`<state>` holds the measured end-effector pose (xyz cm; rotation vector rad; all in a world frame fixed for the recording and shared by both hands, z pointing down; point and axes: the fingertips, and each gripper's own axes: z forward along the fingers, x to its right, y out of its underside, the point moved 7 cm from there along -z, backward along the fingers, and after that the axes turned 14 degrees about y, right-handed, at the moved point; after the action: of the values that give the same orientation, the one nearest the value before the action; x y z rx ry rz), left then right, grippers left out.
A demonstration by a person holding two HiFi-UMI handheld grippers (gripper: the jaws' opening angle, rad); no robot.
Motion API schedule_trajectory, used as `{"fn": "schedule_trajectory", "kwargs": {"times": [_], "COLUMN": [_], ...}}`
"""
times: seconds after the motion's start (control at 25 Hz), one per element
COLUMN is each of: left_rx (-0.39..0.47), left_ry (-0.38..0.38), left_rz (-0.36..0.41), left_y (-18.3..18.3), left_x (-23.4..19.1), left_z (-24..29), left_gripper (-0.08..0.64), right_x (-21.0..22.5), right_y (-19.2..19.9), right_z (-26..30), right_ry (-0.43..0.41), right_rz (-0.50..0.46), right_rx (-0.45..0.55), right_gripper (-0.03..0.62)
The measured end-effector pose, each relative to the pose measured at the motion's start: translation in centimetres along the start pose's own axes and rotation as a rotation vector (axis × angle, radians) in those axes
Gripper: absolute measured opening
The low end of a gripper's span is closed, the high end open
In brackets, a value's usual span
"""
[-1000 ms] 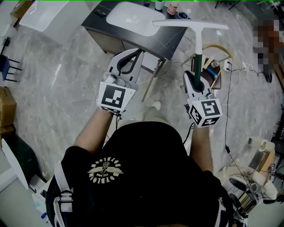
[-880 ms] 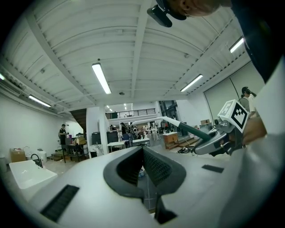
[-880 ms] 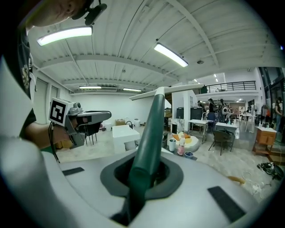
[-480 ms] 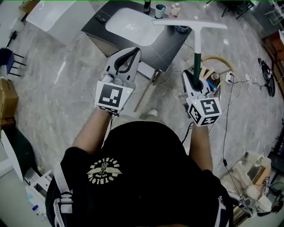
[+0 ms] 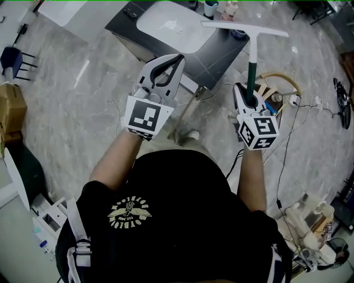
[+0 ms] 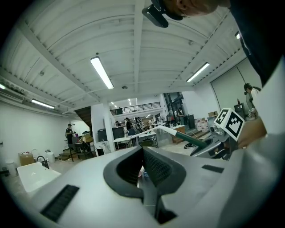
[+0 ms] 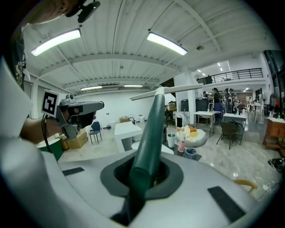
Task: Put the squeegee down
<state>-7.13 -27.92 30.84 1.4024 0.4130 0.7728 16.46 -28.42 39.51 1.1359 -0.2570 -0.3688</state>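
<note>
Green plastic is what your right tongs (image 5: 247, 98) are pinching. They are clamped on the butt end of the squeegee (image 5: 252, 66), so the white shaft runs out ahead of them and the long blade sits crosswise at the far tip. Gripping it that low keeps the blade well away from your body and lets you lead with it.

From the head view, the blade hangs over the right-hand end of the bench (image 5: 218, 55). It is on the near side of the cup (image 5: 210, 8) and bottle (image 5: 231, 8) that stand at the bench's far edge, and it looks to be in the air, touching nothing.

Your left tongs (image 5: 166, 66) are pressed together on nothing. They are held over the bench's near edge, just in front of the white basin (image 5: 171, 25). That hand seems to be a spare, parked out of the squeegee's way.

The squeegee is not yet down. The dark strip of bench to the right of the basin looks like the likeliest landing spot. Get the blade and shaft resting there before you loosen the pinch, and mind the cup and bottle beyond the blade.
</note>
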Motion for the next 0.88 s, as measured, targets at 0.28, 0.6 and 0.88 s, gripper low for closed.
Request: {"fn": "schedule_trajectory", "kwargs": {"times": [0.28,0.6,0.88], "left_rx": [-0.022,-0.044,-0.078], "left_ry": [0.049,0.134,0.203], "left_rz": [-0.022,-0.054,-0.093], "left_y": [1.9,4.9,8.2], "left_x": [-1.7,-5.6,-7.2], "left_z": [2.3,6.5,9.3], "left_gripper": [0.023,0.023,0.023], "right_x": [0.1,0.3,0.3], "right_y": [2.0,4.8,7.7], "right_z": [3.4,9.7,14.3], "right_ry": [0.035,0.074,0.112], "right_rz": [0.025,0.084,0.124], "right_rx": [-0.06,-0.164,-0.242], "right_gripper": [0.032,0.032,0.032]}}
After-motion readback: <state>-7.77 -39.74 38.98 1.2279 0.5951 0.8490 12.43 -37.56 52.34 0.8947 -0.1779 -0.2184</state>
